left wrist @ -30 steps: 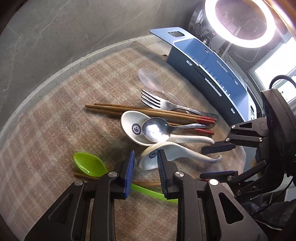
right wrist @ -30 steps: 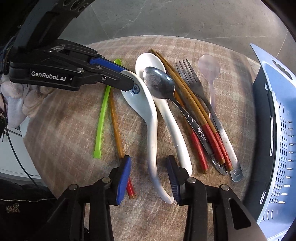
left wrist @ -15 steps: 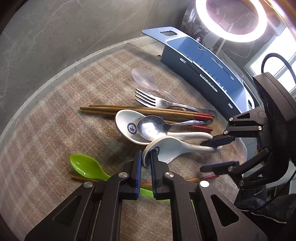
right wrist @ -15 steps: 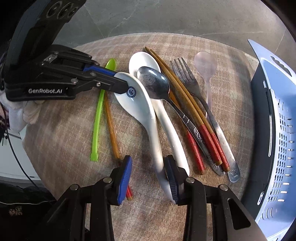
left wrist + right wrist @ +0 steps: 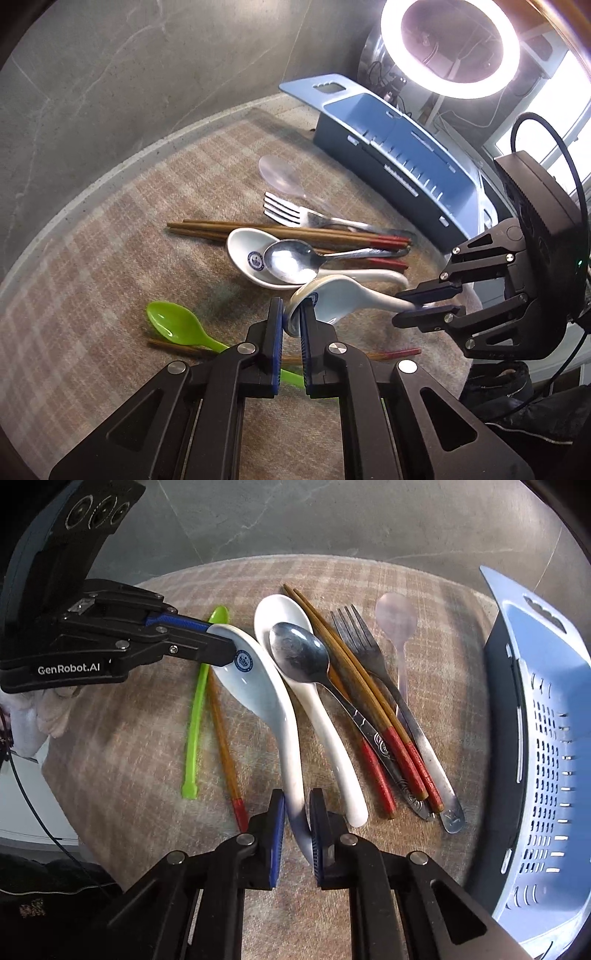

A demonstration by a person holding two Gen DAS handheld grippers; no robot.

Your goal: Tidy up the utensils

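Note:
A white ceramic spoon [image 5: 266, 698] with a blue logo is held at both ends, tilted. My left gripper [image 5: 291, 317] is shut on the rim of its bowl [image 5: 325, 299]; it also shows in the right wrist view [image 5: 221, 648]. My right gripper [image 5: 297, 814] is shut on its handle end and shows in the left wrist view [image 5: 417, 304]. A second white ceramic spoon [image 5: 310, 709] lies beside it with a metal spoon [image 5: 299, 653] in its bowl. Chopsticks [image 5: 362, 698], a fork [image 5: 373, 661] and a clear spoon [image 5: 397, 620] lie to the right.
A green plastic spoon [image 5: 197, 709] and a single chopstick [image 5: 225, 749] lie on the checked mat [image 5: 129, 775] to the left. A blue slotted utensil basket [image 5: 539, 738] stands at the right edge. A lit ring lamp [image 5: 450, 48] stands behind it.
My left gripper has closed on the bowl rim of the white spoon and tipped it up. My right gripper has closed on the spoon's handle end.

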